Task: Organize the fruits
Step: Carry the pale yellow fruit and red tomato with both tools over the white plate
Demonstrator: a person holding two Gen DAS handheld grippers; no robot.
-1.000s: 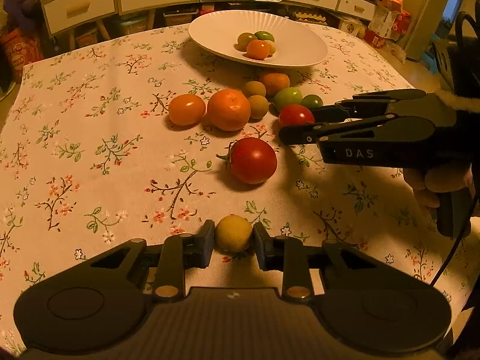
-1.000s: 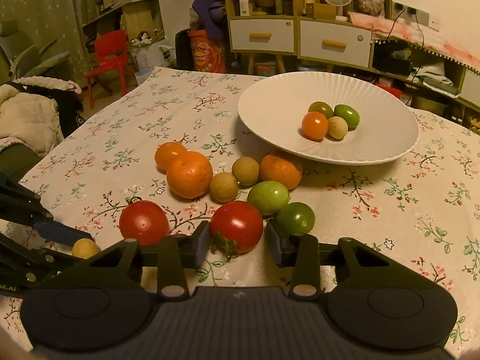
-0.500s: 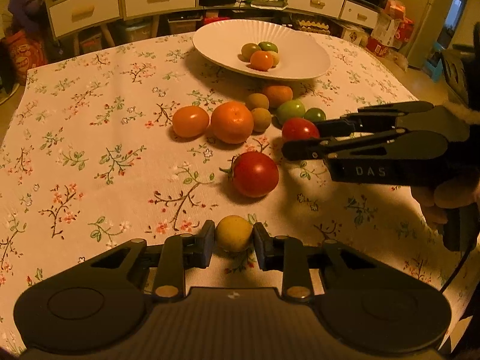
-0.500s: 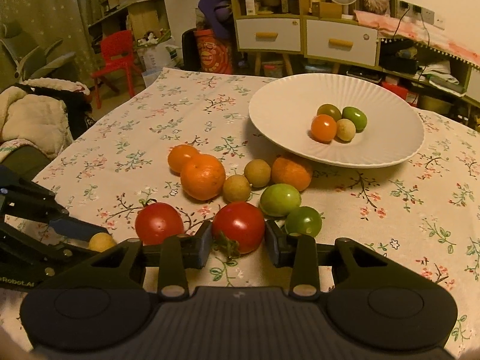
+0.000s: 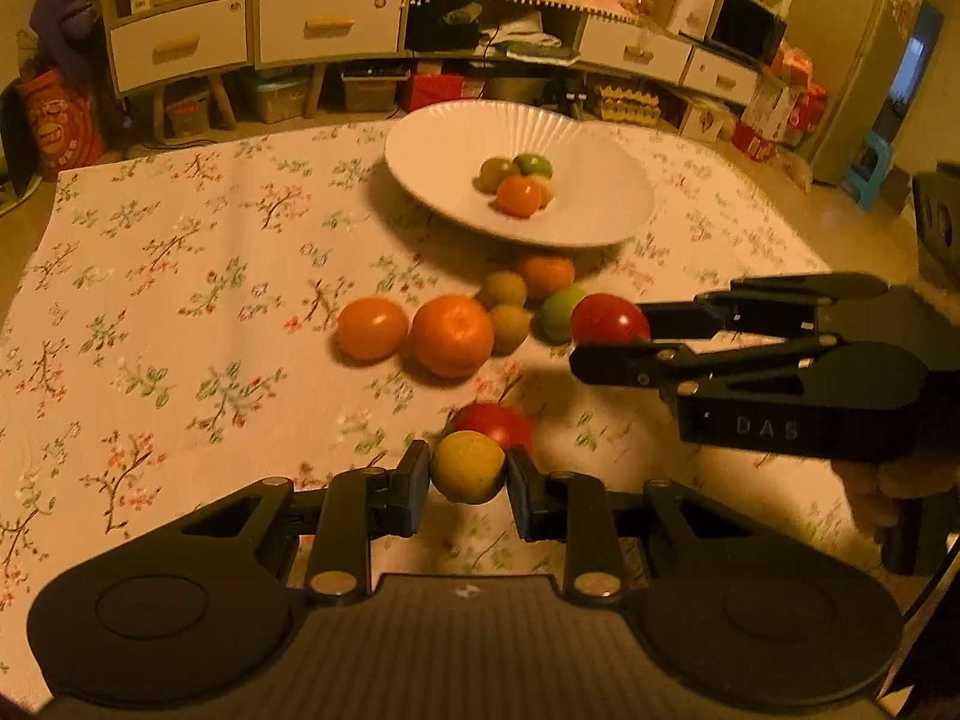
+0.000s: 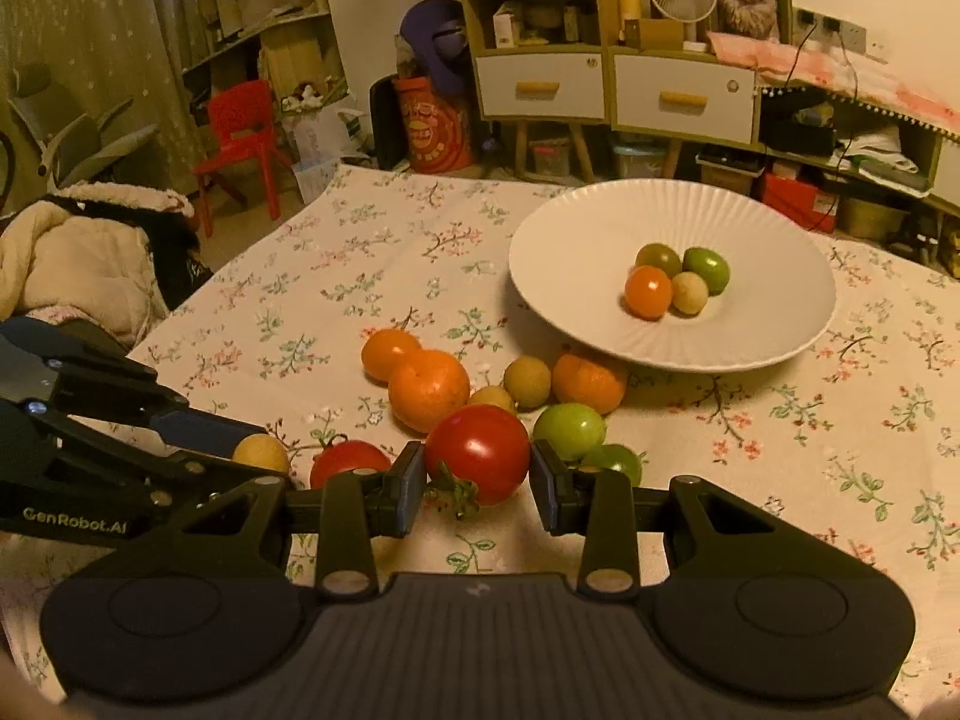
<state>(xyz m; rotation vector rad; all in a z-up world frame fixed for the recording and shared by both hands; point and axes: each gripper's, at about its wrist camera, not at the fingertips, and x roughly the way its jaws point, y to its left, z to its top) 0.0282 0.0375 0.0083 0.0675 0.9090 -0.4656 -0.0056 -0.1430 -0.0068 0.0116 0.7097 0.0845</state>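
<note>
Both loads now lifted off the surface (image 5: pixel 180 276): left tongs (image 5: pixel 468 476) clenched on small yellow fruit (image 5: pixel 467 466), right tongs (image 6: pixel 477 476) gripping red tomato (image 6: pixel 477 454). White plate (image 6: pixel 564 252) ahead of both; probably carrying next.

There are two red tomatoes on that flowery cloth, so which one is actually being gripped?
The red tomato with the green stalk, pinched in the right gripper jaws. The other red tomato lies free on the cloth beside it.
</note>
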